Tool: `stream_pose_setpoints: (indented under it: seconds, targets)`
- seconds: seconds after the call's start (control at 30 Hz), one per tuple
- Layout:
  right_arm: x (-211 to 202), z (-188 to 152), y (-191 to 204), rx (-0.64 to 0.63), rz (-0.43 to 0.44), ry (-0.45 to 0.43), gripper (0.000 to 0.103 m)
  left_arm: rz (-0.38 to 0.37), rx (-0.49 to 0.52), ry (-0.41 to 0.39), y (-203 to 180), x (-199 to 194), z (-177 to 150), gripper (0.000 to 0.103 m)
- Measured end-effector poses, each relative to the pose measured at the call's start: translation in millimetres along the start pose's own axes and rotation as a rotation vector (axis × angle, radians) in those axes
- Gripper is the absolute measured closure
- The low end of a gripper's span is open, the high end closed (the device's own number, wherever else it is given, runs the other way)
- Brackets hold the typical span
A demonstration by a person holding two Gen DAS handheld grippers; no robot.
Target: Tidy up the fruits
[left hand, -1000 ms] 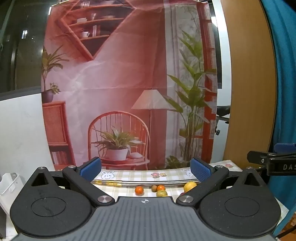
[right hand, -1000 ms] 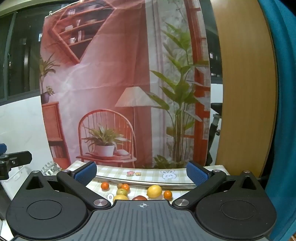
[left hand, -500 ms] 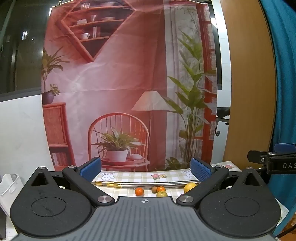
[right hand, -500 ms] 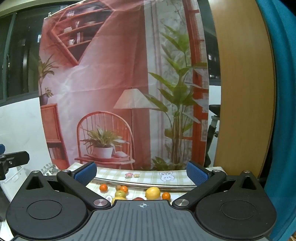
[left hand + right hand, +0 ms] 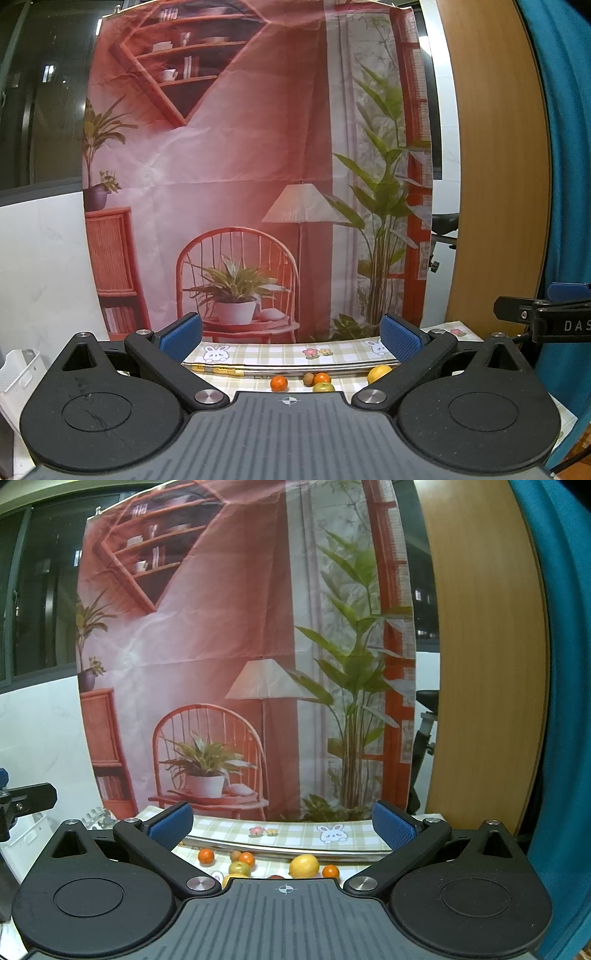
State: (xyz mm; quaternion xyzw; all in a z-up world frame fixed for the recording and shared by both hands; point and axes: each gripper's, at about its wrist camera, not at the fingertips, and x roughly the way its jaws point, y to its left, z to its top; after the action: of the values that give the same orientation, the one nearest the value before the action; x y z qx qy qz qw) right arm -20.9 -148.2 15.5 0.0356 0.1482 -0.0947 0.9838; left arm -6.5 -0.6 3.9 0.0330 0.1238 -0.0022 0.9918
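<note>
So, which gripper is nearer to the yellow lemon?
Right. The lemon lies just ahead of the right gripper, near center; from the left gripper it sits off to the right.

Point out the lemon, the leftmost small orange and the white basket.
lemon (image 5: 303,865): right wrist view, middle of its skin.
leftmost orange (image 5: 205,856): right wrist view, its centre.
white basket (image 5: 20,369): left wrist view, side wall.

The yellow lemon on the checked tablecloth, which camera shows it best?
The right wrist view: the round yellow lemon sits whole there, between the open claw's fingers. The left wrist view shows it half hidden behind that claw's right finger.
</note>
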Motion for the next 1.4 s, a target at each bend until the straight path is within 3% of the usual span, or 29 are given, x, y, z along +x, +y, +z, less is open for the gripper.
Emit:
stream_pose_setpoints:
  seconds: [1.4]
  targets:
    - [-3.7, 3.0, -1.3, 0.005, -0.005, -0.013, 0.0, -0.002, 0.016, -0.018, -1.8, -6.6, -0.1, 0.0]
